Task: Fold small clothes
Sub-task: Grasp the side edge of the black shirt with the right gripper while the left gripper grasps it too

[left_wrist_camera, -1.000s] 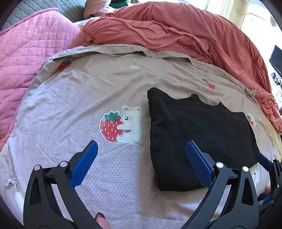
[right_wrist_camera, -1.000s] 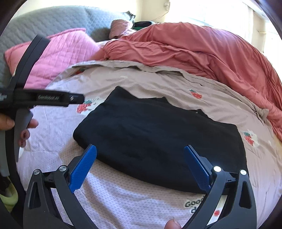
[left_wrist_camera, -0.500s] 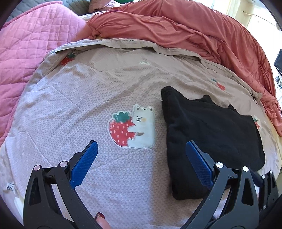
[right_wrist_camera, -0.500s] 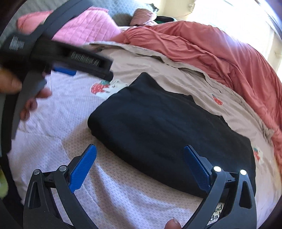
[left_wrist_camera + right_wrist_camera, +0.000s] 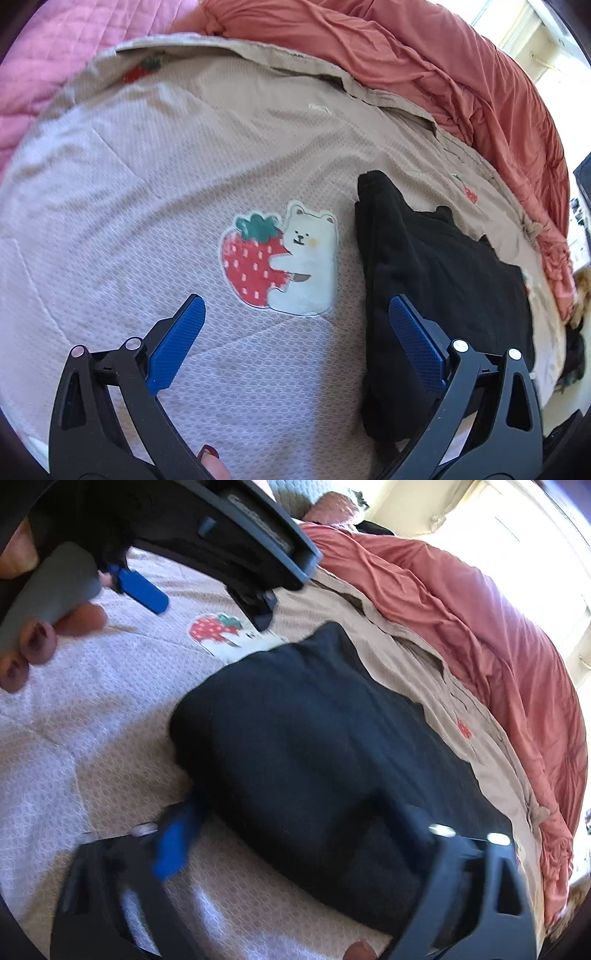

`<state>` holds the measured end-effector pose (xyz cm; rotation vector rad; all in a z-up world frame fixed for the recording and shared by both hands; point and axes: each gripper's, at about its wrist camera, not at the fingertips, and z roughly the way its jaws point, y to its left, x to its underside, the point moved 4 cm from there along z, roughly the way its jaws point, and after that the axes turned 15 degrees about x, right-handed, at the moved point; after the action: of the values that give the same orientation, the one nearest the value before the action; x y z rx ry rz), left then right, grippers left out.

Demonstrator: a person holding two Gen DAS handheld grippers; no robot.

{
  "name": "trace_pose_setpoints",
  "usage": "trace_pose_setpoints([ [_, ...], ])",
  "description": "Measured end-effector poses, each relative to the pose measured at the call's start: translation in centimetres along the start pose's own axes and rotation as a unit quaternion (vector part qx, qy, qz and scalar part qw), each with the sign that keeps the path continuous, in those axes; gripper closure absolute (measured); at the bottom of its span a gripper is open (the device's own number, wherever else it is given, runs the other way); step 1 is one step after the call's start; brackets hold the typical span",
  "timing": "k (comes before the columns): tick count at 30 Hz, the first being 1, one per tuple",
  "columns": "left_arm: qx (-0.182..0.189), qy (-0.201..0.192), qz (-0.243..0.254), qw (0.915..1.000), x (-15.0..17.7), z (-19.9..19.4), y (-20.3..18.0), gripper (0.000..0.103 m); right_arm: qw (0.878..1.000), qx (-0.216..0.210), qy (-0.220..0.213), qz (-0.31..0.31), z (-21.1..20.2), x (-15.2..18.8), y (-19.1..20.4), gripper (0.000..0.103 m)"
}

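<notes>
A folded black garment [image 5: 436,280] lies on the beige bedsheet [image 5: 147,166], to the right of a strawberry-and-bear print [image 5: 280,258]. My left gripper [image 5: 295,299] hangs open over the sheet, its right finger above the garment's left edge and nothing between its fingers. In the right wrist view the garment [image 5: 314,720] fills the middle. My right gripper [image 5: 295,812] is blurred and closing, with the garment's near edge between its jaws. The left gripper's blue pad [image 5: 142,589] and the hand holding it show at the upper left.
A rumpled coral duvet [image 5: 424,62] is heaped along the far and right side of the bed. A pink quilted blanket [image 5: 48,55] lies at the far left. The sheet's edge drops off at the right.
Both grippers have dropped closer to the bed. The left one slid left, so the garment sits further right in its view. The right gripper rolled and its jaws narrowed around the garment's near edge.
</notes>
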<state>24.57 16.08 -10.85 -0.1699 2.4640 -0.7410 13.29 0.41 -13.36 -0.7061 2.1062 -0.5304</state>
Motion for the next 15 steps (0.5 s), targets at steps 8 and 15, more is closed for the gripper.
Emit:
trace_pose_setpoints([
  [8,0.129,0.021,-0.079,0.9884,-0.8,2.3,-1.2,0.009,0.996,-0.066,-0.022,0.06,-1.7,0.0,-3.4,0.095],
  [15,0.179,0.074,-0.118,0.9739,-1.4,5.8,-3.8,0.011,0.989,-0.094,-0.045,0.102,-2.6,-0.1,-6.0,0.095],
])
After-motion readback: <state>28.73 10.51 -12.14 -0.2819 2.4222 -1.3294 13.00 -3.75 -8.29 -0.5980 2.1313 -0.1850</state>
